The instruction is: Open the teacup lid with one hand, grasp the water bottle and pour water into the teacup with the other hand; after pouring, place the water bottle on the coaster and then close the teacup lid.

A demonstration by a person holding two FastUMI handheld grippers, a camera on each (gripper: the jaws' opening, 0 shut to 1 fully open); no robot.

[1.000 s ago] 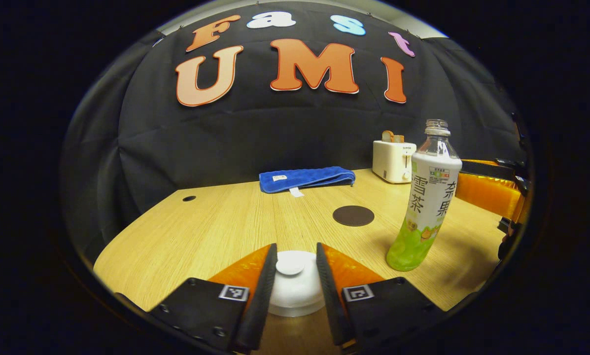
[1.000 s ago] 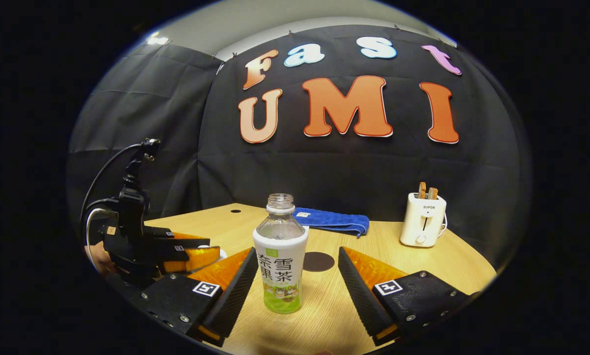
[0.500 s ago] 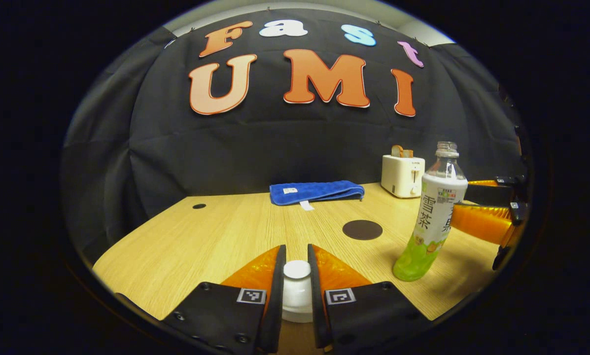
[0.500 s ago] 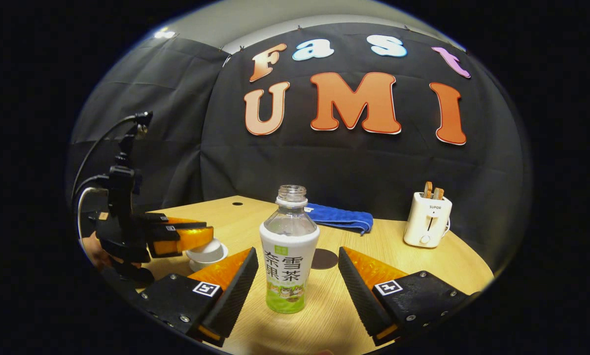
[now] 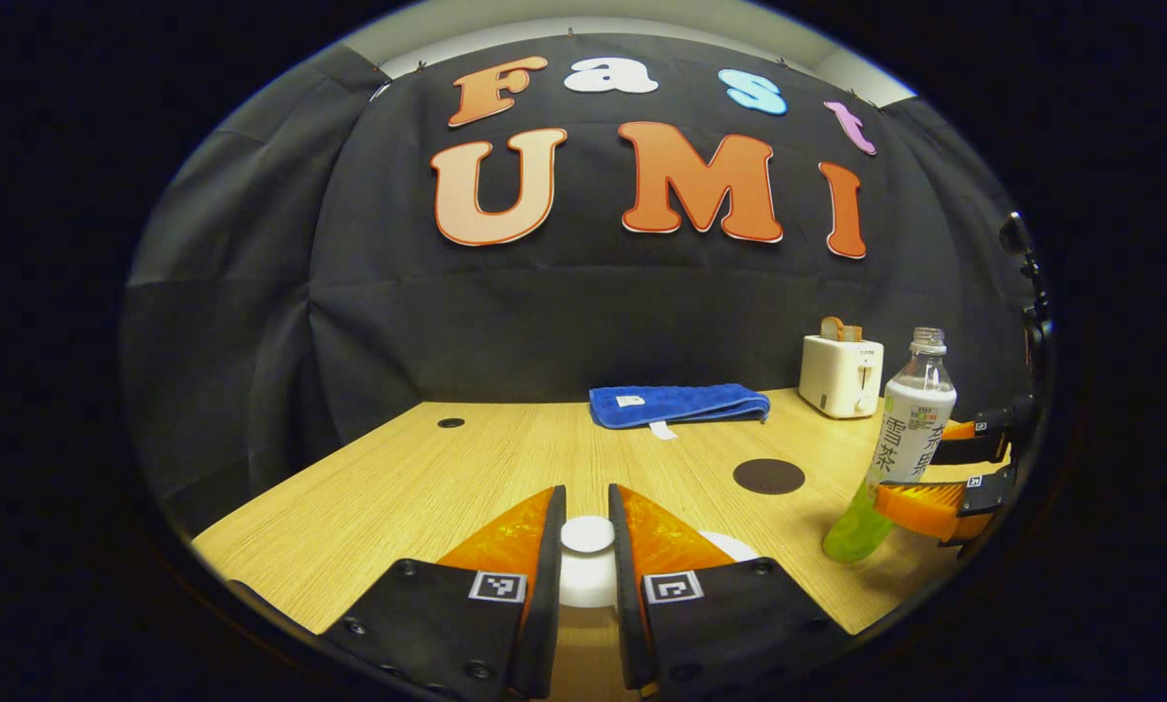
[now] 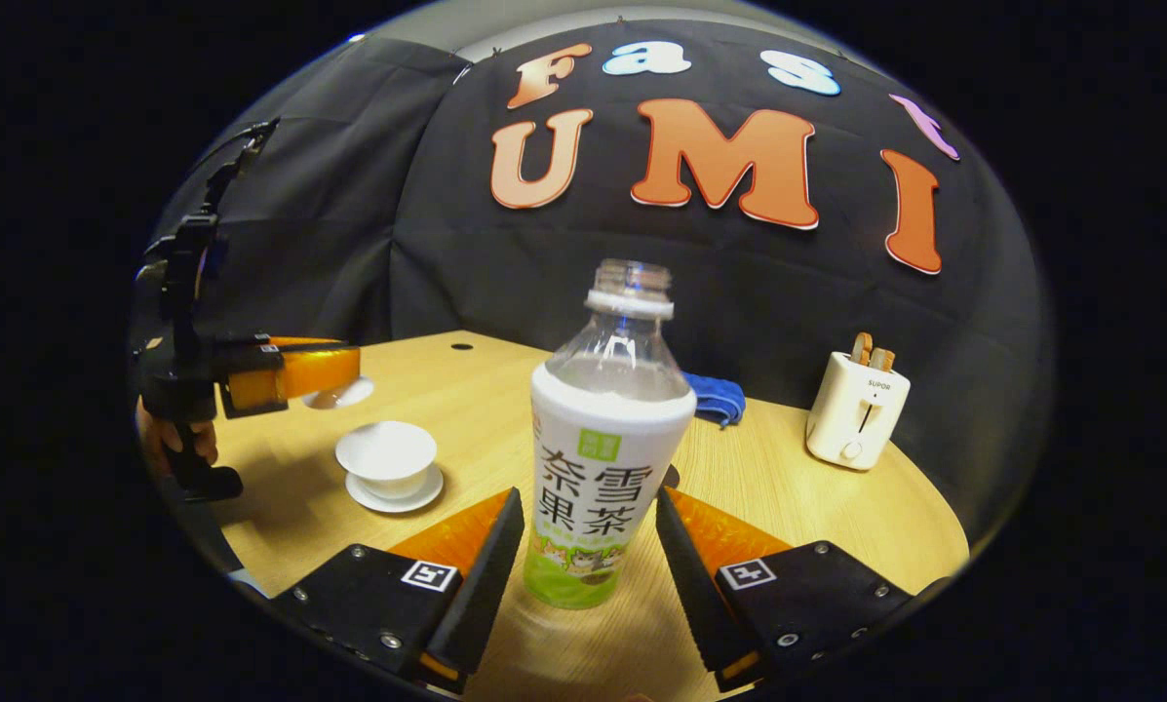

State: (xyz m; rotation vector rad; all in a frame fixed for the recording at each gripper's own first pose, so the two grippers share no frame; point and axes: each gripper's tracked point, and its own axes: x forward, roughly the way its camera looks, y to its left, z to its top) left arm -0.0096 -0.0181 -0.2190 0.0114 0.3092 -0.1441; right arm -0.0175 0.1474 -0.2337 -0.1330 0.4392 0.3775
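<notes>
My left gripper [image 5: 587, 493] is shut on the knob of the white teacup lid [image 5: 585, 573]. In the right gripper view the lid [image 6: 340, 394] hangs in the left gripper [image 6: 347, 376], above and left of the uncovered white teacup [image 6: 387, 452] on its saucer [image 6: 398, 497]. The uncapped water bottle [image 6: 607, 458] with its white and green label stands upright on the table. My right gripper [image 6: 590, 497] is open, its fingers close on either side of the bottle's lower half. In the left gripper view the bottle [image 5: 903, 444] and right gripper [image 5: 934, 478] sit far right, near the round dark coaster [image 5: 769, 476].
A folded blue towel [image 5: 679, 404] lies at the back of the wooden table [image 5: 427, 478]. A white toaster [image 6: 856, 409] with bread in it stands at the back right. A person's hand [image 6: 169, 441] holds the left gripper's handle.
My left gripper shut on the lid knob and lifted the lid up and off the teacup. My right gripper moved forward around the bottle and its fingers narrowed.
</notes>
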